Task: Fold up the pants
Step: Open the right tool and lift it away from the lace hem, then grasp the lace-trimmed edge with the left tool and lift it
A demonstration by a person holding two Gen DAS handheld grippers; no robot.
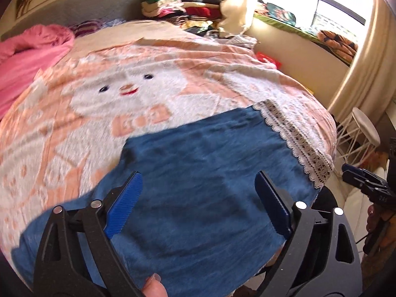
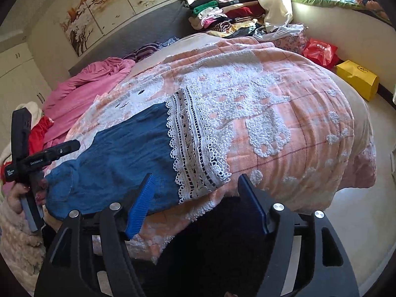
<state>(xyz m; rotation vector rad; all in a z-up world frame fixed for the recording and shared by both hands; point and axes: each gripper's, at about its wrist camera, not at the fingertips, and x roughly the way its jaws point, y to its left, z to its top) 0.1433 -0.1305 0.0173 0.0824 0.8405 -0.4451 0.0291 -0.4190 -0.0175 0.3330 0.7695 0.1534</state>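
**Both grippers open over the blue pants on the bed**

We see our left gripper [image 1: 198,203] with its blue pads spread wide, hanging above the blue denim pants [image 1: 198,173] with nothing pinched between them. Our right gripper [image 2: 198,205] also stands well open at the near edge of the bed; the pads press on nothing, and the pants' white lace hem [image 2: 195,148] lies just ahead of them.

The pants lie flat on the peach-and-white blanket [image 2: 284,123] at the near side of the bed, the lace hem toward the window side and the denim running off toward our left. In the right wrist view, our left hand [image 2: 24,193] grips its black handle just beside the denim's far end.

Nothing rests on top of the pants. Beyond them a crumpled pink quilt [image 2: 94,84] lies along the left of the bed, and a heap of folded clothes [image 2: 222,12] is stacked at the head, against a grey headboard [image 2: 128,39]. A cream curtain [image 1: 237,2] hangs by the window. On the floor at the bed's right stand a red bag [image 2: 320,52] with white lettering too small for us to read, and a yellow bag [image 2: 358,79]. A white stool [image 1: 363,128] stands near the bed's corner. Painted tree panels [image 2: 99,17] hang on the wall. The left handle carries small white print that we cannot read with certainty.
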